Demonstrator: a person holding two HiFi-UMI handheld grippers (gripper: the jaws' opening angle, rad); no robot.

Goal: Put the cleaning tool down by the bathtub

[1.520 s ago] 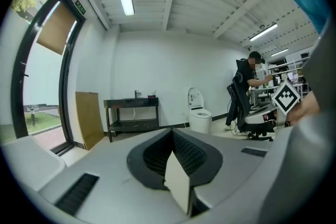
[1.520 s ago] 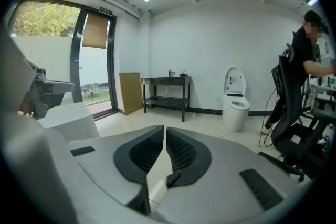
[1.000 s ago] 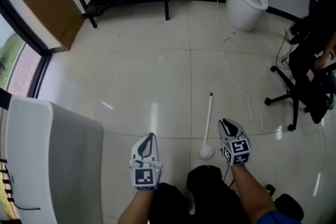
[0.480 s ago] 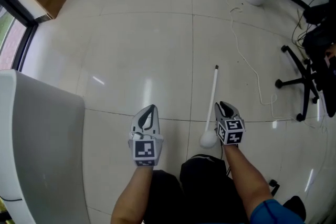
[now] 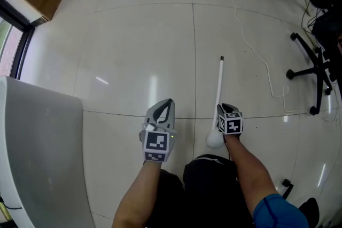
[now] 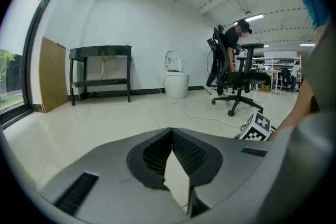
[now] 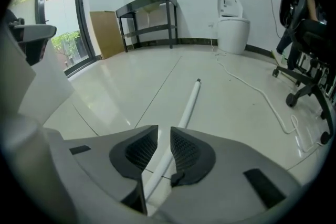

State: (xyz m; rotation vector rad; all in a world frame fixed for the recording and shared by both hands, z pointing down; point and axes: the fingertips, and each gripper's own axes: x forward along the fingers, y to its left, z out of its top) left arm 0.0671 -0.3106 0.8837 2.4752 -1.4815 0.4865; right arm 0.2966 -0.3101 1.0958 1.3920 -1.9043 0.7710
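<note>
- Lying flat on the glossy cream tiled floor (image 5: 133,34) was the long white plastic cleaning tool (image 5: 219,88), its round head towards me.
- My right tongs (image 5: 226,108) hovered at its handle near the head, jaws a narrow slit apart, the handle showing through the gap, not pinched.
- My left tongs (image 5: 167,104) were closed on nothing, tips touching.
- The pale rounded bathtub (image 5: 43,136) stood well apart, off to my left.
</note>
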